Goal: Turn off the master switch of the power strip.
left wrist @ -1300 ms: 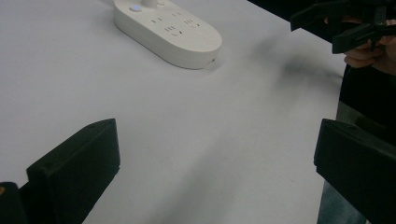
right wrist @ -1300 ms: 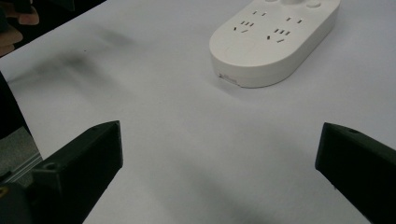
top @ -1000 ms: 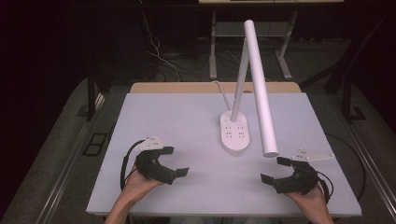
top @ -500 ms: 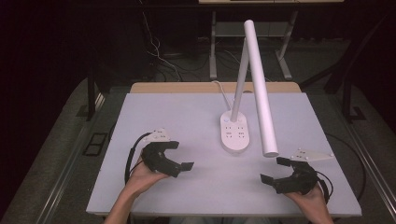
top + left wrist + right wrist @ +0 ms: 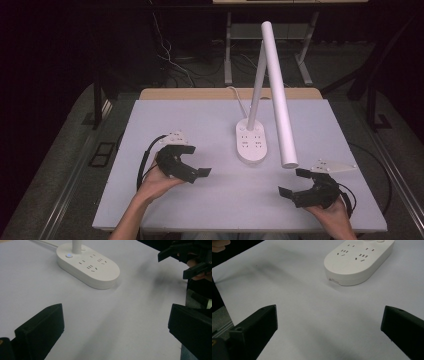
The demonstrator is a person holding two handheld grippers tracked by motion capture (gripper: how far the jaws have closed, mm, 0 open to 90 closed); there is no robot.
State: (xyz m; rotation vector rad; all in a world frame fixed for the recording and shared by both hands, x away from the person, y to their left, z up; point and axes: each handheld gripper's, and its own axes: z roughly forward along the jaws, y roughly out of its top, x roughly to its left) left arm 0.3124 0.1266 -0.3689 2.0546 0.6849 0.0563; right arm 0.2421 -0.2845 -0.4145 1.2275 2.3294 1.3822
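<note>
High view: my left gripper (image 5: 196,171) and right gripper (image 5: 292,183) both have jaws apart, empty — the lamp's socket base (image 5: 252,143) sits on the bench (image 5: 200,120) at twelve o'clock between them.

We see the white table (image 5: 200,125) evenly and brightly lit from above, while the room around it sinks into near-black. The lamp (image 5: 278,95) throws no visible beam; its base (image 5: 87,263) casts only a thin, soft shadow. Faint grey smudges of shadow lie on the tabletop in both gripper views. The black jaws at the bottom of those views are blurred and lack detail. The high view is slightly soft and grainy.
</note>
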